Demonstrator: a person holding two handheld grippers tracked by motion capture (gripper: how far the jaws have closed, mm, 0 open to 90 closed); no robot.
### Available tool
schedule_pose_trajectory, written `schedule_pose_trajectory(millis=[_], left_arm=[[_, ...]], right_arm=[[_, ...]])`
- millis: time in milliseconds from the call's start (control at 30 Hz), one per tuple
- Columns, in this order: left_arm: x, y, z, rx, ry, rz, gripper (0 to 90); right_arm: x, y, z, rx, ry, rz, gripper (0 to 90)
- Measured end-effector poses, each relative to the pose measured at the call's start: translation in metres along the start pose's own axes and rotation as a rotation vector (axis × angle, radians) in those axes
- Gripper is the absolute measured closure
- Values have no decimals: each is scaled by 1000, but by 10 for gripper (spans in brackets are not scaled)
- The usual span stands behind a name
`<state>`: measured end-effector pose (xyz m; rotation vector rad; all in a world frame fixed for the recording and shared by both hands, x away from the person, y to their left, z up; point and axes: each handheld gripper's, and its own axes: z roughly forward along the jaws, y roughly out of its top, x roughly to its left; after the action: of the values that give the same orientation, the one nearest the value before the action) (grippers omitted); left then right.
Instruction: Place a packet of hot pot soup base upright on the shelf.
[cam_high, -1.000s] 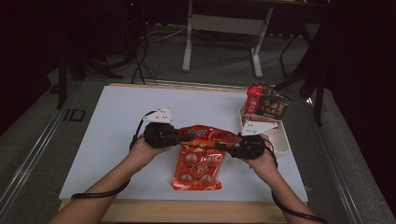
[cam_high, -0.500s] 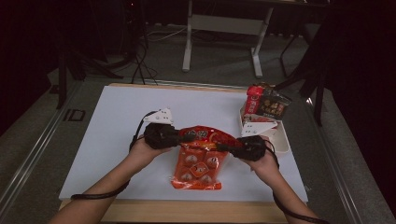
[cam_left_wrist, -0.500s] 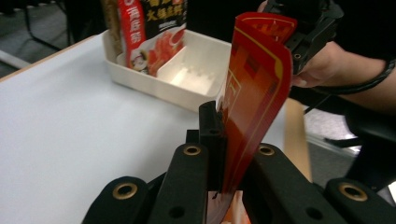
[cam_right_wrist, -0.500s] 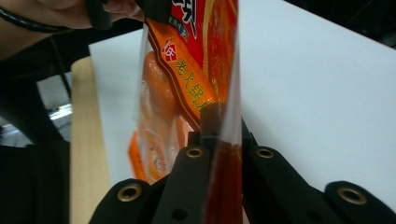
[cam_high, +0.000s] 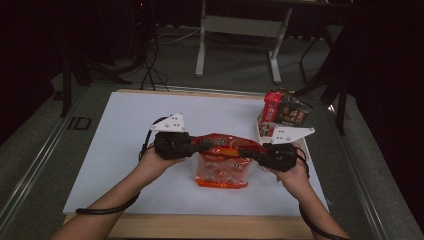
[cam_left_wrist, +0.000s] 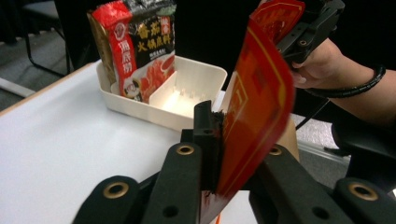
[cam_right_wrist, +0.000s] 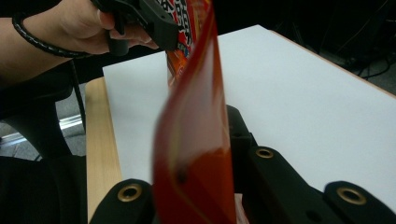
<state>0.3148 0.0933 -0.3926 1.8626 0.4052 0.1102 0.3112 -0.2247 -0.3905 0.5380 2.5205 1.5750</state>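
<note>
A white rectangular table top (cam_high: 125, 150) with a pale wooden front edge is taken as the landmark. Near its right edge a shallow white plastic tray (cam_left_wrist: 196, 93) is set, and in the tray's far compartment a red and black printed food packet (cam_high: 283, 111) is stood upright. Nearer the front edge, at the middle of the table, a red and orange glossy plastic bag (cam_high: 221, 162) is held by its top corners. Its left top corner is pinched between the jaws of the left gripper (cam_high: 192, 144), which have just been eased slightly while the film is kept between them. Its right top corner is clamped by the right gripper (cam_high: 249, 152), pressed fully together on the film.
</note>
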Motion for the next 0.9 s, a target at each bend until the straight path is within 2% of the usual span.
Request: schedule_pose_trajectory(millis=[67,133,200,333,533,633,667,700,833,900], left_arm=[[0,1,-1,-11,5,-6,782],[0,2,-1,-31,6,-18,666],[1,2,-2,-38,8,-27,592],[3,2,-6,-59,20,-55,459],[9,-1,-7,-57,49,-91,285],[10,-4,-7,-65,41,-108,203],[10,-5,-6,-58,39,-100,139],[9,-5,-6,-52,54,-92,117],[9,-10,-2,-67,41,-83,50],[9,-13,-1,-74,60,-72,22]], right_arm=[[0,3,-2,-4,-1,-8,900],[2,7,-3,-3,-9,-22,900],[2,11,-5,-1,-21,-36,900],[1,17,-9,-10,-32,-39,900],[-1,29,-22,-61,-51,-40,900],[-3,37,-31,-91,-57,-37,900],[-4,40,-34,-101,-60,-34,900],[-5,43,-38,-106,-66,-33,900],[-10,53,-51,-134,-92,-15,900],[-14,57,-58,-147,-109,-10,900]])
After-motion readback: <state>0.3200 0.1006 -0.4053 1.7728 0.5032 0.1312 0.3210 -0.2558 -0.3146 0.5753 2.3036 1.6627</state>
